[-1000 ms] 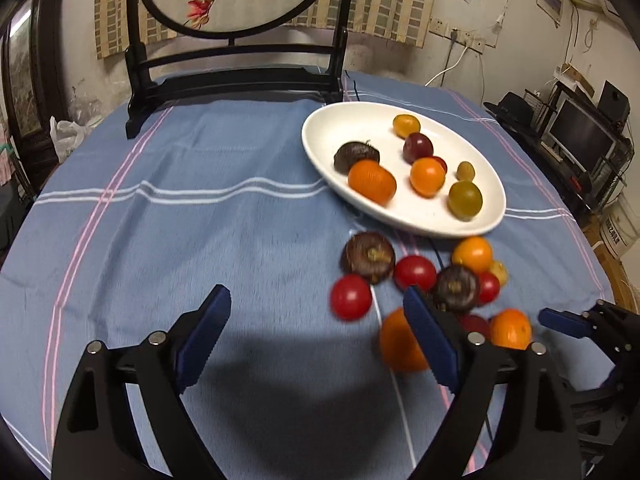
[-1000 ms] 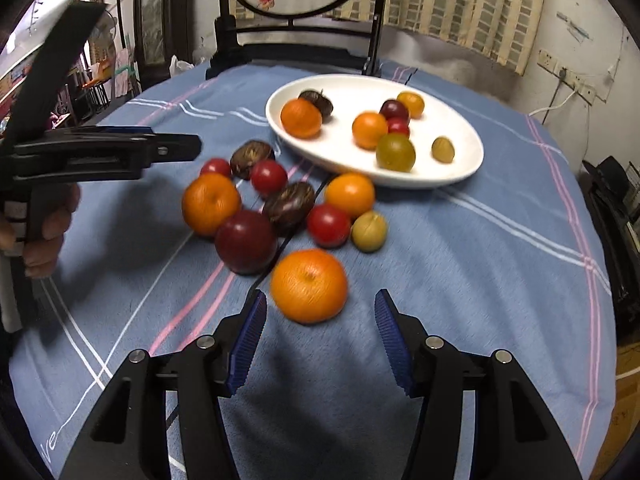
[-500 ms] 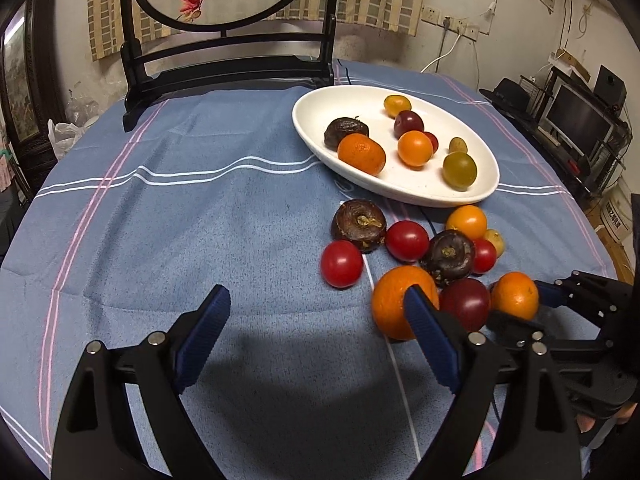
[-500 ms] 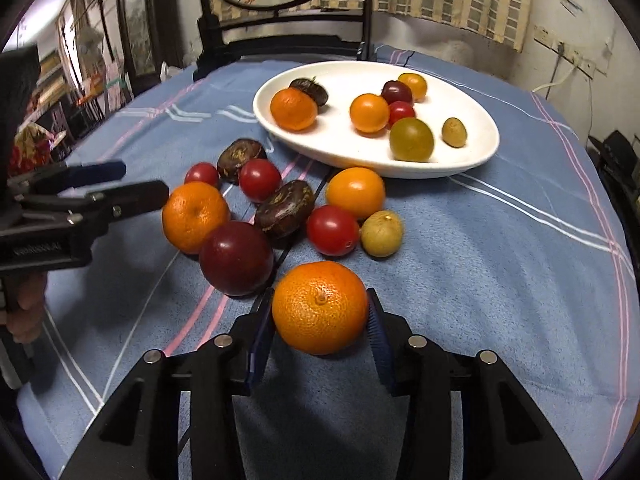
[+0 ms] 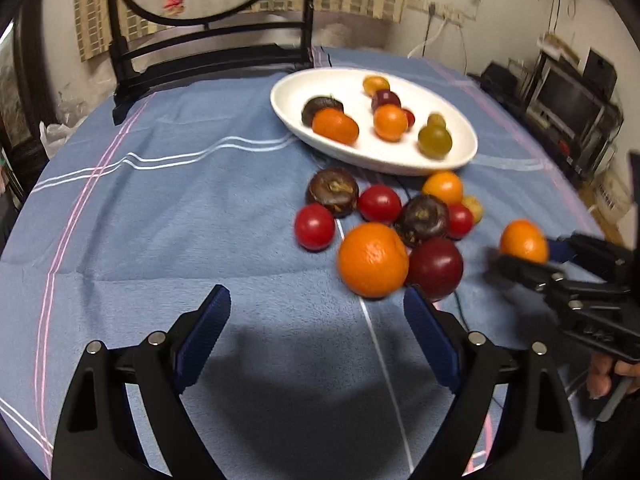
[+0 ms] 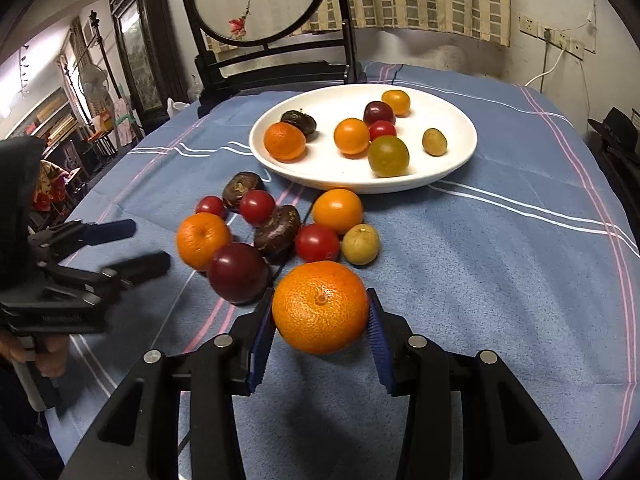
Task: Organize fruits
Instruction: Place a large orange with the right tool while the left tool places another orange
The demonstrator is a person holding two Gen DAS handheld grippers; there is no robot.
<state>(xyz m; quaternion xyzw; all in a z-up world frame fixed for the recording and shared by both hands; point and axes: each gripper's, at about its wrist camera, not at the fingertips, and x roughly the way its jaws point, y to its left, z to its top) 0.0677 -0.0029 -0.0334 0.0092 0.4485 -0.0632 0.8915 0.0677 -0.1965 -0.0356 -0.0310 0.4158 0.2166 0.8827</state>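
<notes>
My right gripper [image 6: 320, 304] is shut on a large orange mandarin [image 6: 320, 306], held low over the blue cloth; in the left wrist view the same mandarin [image 5: 523, 241] sits in that gripper [image 5: 526, 254] at the right. My left gripper [image 5: 316, 300] is open, its jaws closing slightly with nothing between them. Just beyond its right finger lie another orange [image 5: 372, 260] and a dark red plum [image 5: 436, 268]. Behind them is a cluster of red tomatoes, brown fruits and small oranges. The white oval plate [image 5: 380, 164] beyond holds several fruits.
A dark wooden stand with a round embroidered screen [image 6: 256, 0] stands at the table's far edge. A person's hand [image 6: 48, 356] holds the left gripper [image 6: 146, 242]. Bare blue tablecloth [image 5: 160, 220] stretches left of the fruit. Electronics stand off the table at the right.
The right gripper's jaws closed onto the large mandarin, which now sits between the pads. The left gripper moved toward the fruit pile, bringing the other orange close to its right finger.
</notes>
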